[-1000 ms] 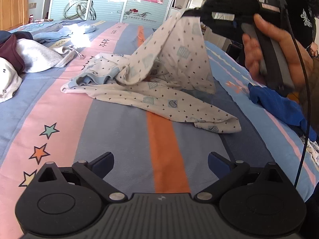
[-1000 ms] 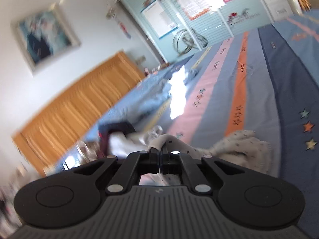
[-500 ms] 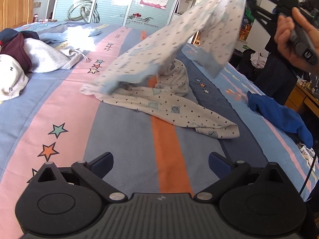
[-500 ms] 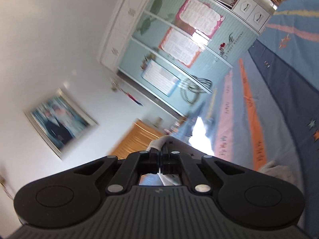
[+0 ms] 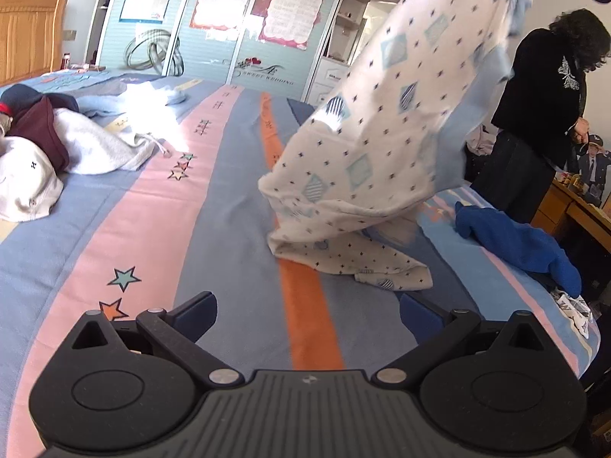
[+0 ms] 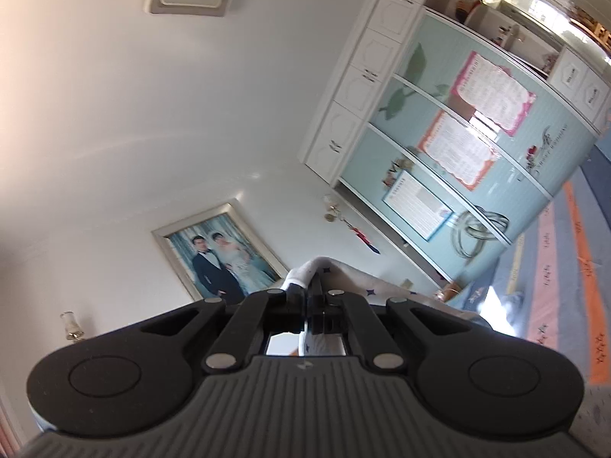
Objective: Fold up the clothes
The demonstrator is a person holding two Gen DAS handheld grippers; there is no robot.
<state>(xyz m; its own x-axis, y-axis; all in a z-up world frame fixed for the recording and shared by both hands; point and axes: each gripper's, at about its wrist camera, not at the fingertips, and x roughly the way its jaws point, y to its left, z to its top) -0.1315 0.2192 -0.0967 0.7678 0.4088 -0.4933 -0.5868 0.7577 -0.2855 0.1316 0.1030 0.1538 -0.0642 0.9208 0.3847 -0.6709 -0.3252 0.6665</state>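
Patterned garment lifted off the striped bed

The right gripper [image 6: 314, 297] is clamped on a fold of the white patterned garment [image 5: 385, 145], which hangs high at right with its lower end trailing on the bedspread [image 5: 229, 229]. The left gripper [image 5: 307, 315] hovers near, jaws apart, holding nothing. A blue cloth [image 5: 511, 240] lies far right.

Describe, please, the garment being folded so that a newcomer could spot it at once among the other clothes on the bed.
On the striped bed, look over the orange stripe: the white garment hangs from the raised right gripper, its lower end trailing on the cover. Unlike the plain blue cloth beside it, it carries tiny dark stars and pale-blue diamonds.
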